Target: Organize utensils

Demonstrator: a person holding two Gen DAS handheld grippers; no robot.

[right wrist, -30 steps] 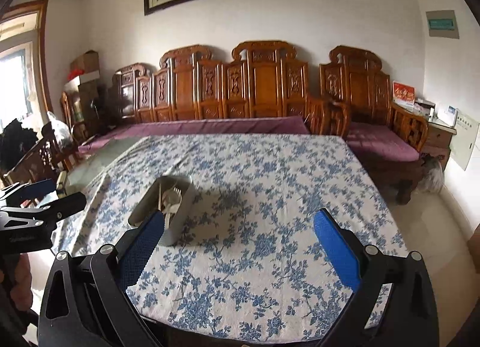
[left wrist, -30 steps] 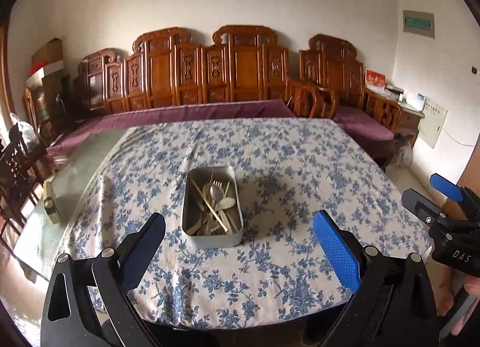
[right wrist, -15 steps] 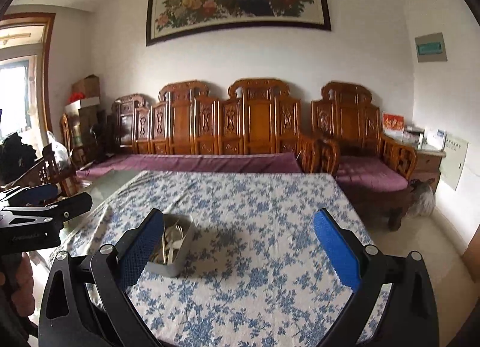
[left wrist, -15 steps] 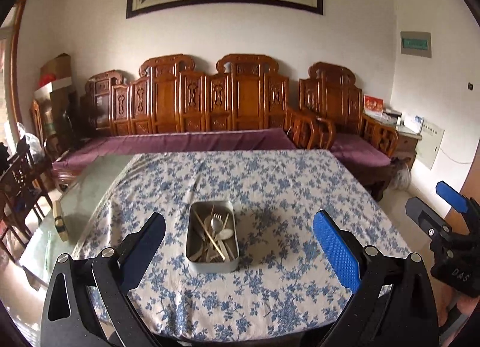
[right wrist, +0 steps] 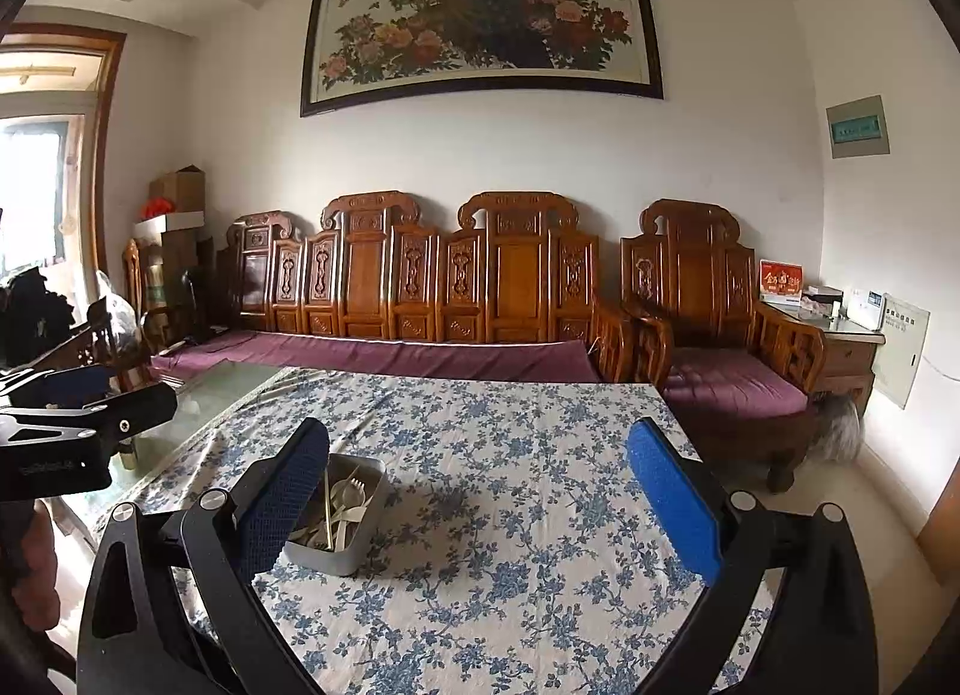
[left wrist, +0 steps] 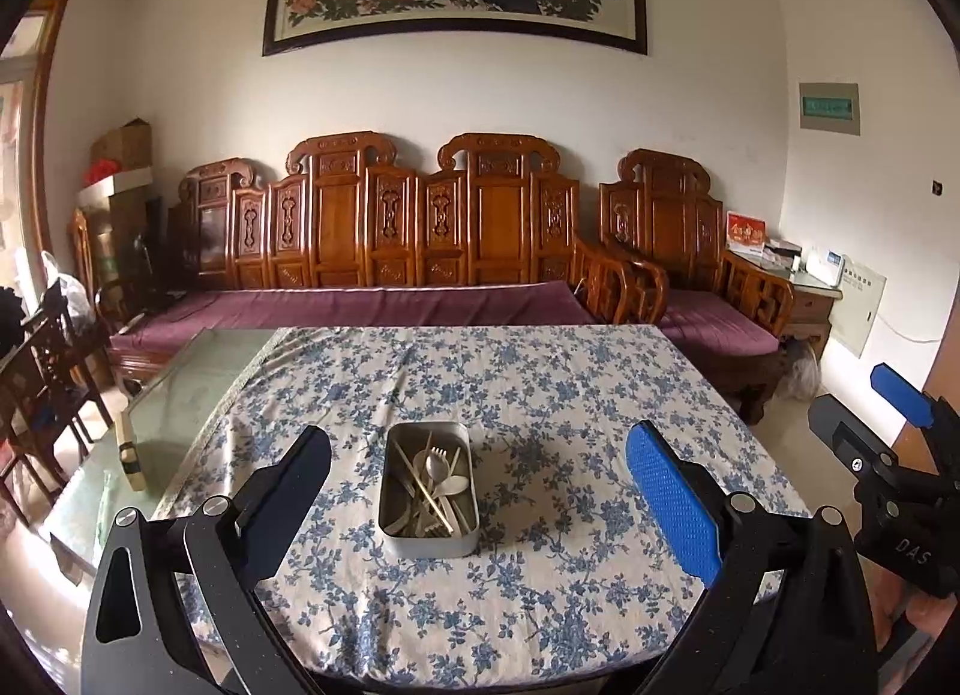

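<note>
1. Metal tin [left wrist: 429,539] on the near middle of the table [left wrist: 570,395], set on the blue-flowered cloth [left wrist: 540,605]; in the right wrist view, just beyond the left finger of the right gripper [right wrist: 474,509].
2. Inside: a loose tangle of utensils [left wrist: 433,485] — fork, pale spoons, thin chopsticks, crossed and overlapping.
3. Probably light, stiff and slippery; best pinched at a bare handle end poking above the pile, not at the bowl or tines.
4. Likely to drag neighbours along when lifted.
5. Left gripper [left wrist: 480,491]: jaws spread wide, empty, well above the tin.
6. Right gripper: jaws likewise released, holding nothing.
</note>
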